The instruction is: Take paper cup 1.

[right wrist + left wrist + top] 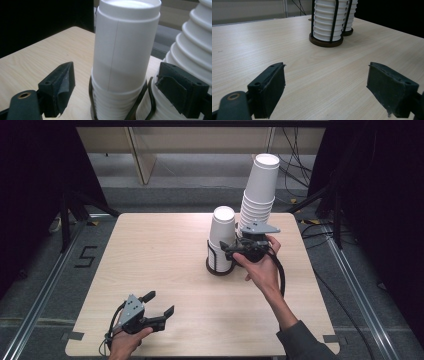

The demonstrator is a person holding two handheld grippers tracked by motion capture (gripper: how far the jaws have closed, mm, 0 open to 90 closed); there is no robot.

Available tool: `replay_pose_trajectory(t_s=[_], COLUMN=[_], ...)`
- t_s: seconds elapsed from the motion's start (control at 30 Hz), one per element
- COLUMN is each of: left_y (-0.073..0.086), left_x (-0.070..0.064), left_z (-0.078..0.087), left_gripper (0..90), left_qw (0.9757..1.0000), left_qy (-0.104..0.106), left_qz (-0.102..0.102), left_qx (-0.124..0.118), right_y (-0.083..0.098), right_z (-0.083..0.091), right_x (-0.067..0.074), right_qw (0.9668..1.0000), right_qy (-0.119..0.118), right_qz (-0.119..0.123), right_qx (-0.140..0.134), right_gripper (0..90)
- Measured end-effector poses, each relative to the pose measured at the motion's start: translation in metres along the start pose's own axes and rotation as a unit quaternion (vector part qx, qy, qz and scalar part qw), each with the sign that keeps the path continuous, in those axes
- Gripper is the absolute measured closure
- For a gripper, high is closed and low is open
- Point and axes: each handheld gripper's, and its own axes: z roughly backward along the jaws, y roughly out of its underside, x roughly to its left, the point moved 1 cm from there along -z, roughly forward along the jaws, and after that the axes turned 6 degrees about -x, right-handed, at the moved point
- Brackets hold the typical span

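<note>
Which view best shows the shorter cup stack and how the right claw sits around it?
The right gripper view: the shorter cup stack stands between the open jaws of the right claw. The high view shows it whole but small; the left gripper view shows its lower part.

overhead forward-down, tool cameras share cup stacks (222, 240)
</note>
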Motion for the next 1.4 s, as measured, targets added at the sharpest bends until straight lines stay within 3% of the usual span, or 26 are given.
replay_pose_trajectory(t_s=[0.07, 0.13, 0.17, 0.2, 0.23, 0.3, 0.43, 0.53, 0.67, 0.8, 0.93, 1.07, 1.1, 1.17, 1.27, 1.3, 1.4], left_y=[0.0, -0.001, 0.0, 0.0, 0.0, 0.0, -0.001, -0.001, -0.001, -0.001, -0.001, -0.001, 0.0, 0.0, 0.0, 0.0, -0.001], left_x=[0.0, 0.0, -0.001, -0.001, -0.001, -0.001, 0.0, -0.001, -0.001, -0.001, -0.001, -0.001, -0.002, -0.002, -0.001, -0.001, -0.001], left_z=[0.0, 0.001, 0.0, 0.0, 0.0, 0.0, 0.002, 0.002, 0.002, 0.001, 0.001, 0.001, 0.001, 0.001, 0.0, 0.0, 0.001], left_gripper=[14.3, 14.3, 14.3, 14.3, 14.3, 14.3, 14.3, 14.3, 14.3, 14.3, 14.3, 14.3, 14.3, 14.3, 14.3, 14.3, 14.3], left_qw=[1.0, 0.9999, 1.0, 1.0, 1.0, 1.0, 1.0, 1.0, 1.0, 0.9999, 1.0, 1.0, 1.0, 0.9999, 1.0, 1.0, 0.9999], left_qy=[0.0, -0.002, 0.0, 0.0, 0.001, 0.003, -0.001, -0.002, -0.001, 0.001, 0.004, 0.001, 0.003, 0.001, 0.004, 0.005, 0.003], left_qz=[-0.001, -0.01, 0.004, 0.004, 0.003, -0.003, -0.006, -0.005, -0.007, -0.008, -0.004, -0.007, 0.005, 0.008, -0.001, -0.003, -0.009], left_qx=[0.0, 0.007, 0.001, 0.001, 0.0, -0.001, 0.006, 0.007, 0.007, 0.007, -0.001, 0.007, 0.004, 0.007, 0.0, 0.004, 0.009], right_y=[-0.003, -0.008, -0.012, -0.012, -0.014, -0.017, -0.02, -0.019, -0.02, -0.02, -0.02, -0.026, -0.03, -0.038, -0.049, -0.059, -0.068], right_z=[-0.004, -0.011, -0.017, -0.017, -0.022, -0.027, -0.04, -0.046, -0.054, -0.059, -0.06, -0.055, -0.053, -0.047, -0.04, -0.034, -0.028], right_x=[0.0, 0.002, 0.003, 0.003, 0.004, 0.004, 0.006, 0.007, 0.007, 0.006, 0.005, 0.006, 0.006, 0.007, 0.007, 0.008, 0.008], right_qw=[1.0, 0.9999, 0.9998, 0.9998, 0.9997, 0.9995, 0.9984, 0.9977, 0.9969, 0.9959, 0.9958, 0.9955, 0.9956, 0.9954, 0.9953, 0.9947, 0.9942], right_qy=[-0.002, 0.01, 0.017, 0.017, 0.024, 0.029, 0.052, 0.059, 0.071, 0.078, 0.076, 0.077, 0.076, 0.077, 0.077, 0.075, 0.075], right_qz=[0.001, 0.001, 0.006, 0.006, -0.006, 0.001, -0.014, -0.03, -0.029, -0.044, -0.05, -0.055, -0.056, -0.055, -0.052, -0.057, -0.06], right_qx=[0.004, 0.006, 0.007, 0.007, 0.008, 0.012, 0.014, 0.017, 0.016, 0.013, 0.013, 0.002, -0.005, -0.014, -0.027, -0.04, -0.049], right_gripper=[15.8, 15.7, 15.6, 15.6, 15.6, 15.8, 15.6, 15.5, 15.6, 17.3, 18.5, 19.1, 19.1, 19.1, 19.1, 19.2, 19.2])
